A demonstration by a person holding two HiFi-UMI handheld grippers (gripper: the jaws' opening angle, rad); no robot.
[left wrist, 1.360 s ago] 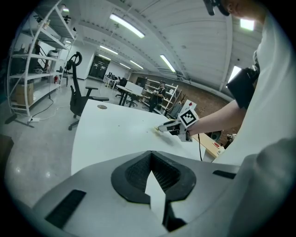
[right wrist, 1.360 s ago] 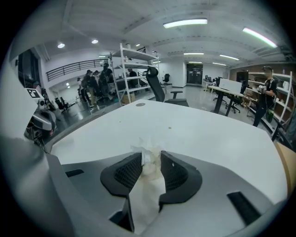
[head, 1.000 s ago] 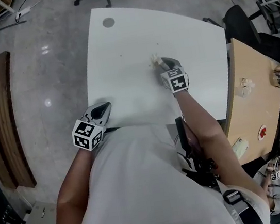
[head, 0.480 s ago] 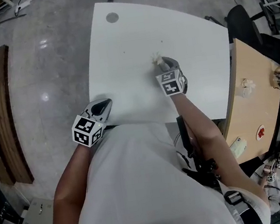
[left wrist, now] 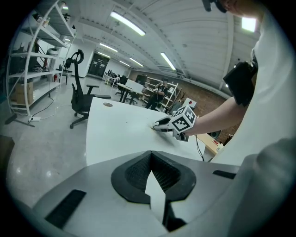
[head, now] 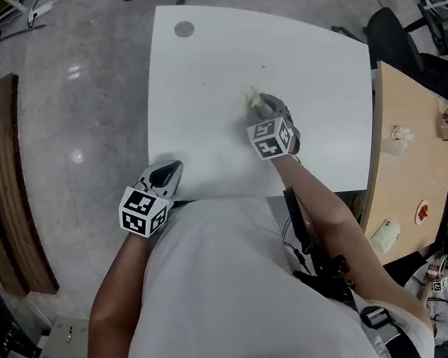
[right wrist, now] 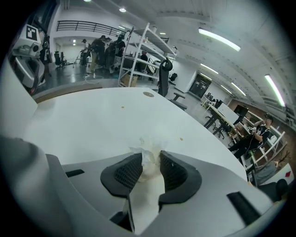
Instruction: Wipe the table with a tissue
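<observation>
While your right gripper (right wrist: 150, 159) pinches the crumpled tissue (right wrist: 147, 147) between its pads, the wad pokes out just past the tips and rests against the white table (head: 192, 78). I judge the wipe to be under way, not finished. Your gripper leans downward with the tissue at its front, roughly mid-table and toward the right-hand side.

Just ahead of its tips and slightly to the right lies a small tan speck (right wrist: 181, 138). A second speck (right wrist: 122, 107) sits farther ahead and to the left. Beyond both, well ahead of the tips, is the round cap (right wrist: 148, 94) set in the tabletop. Those specks suggest the ground ahead of the tissue has not been covered yet. The plain white top shows no streak or damp track, so you cannot read from it which parts behind or beside the gripper are already done.

Your left gripper (head: 169, 172) is well to the left of and behind the right one, at the table's near edge. Its jaws are pressed together at the tips with nothing between them, and it has no part in the wiping.

What looks left is to carry the tissue forward over the specks, then sweep the wide bare stretch to the gripper's left.
</observation>
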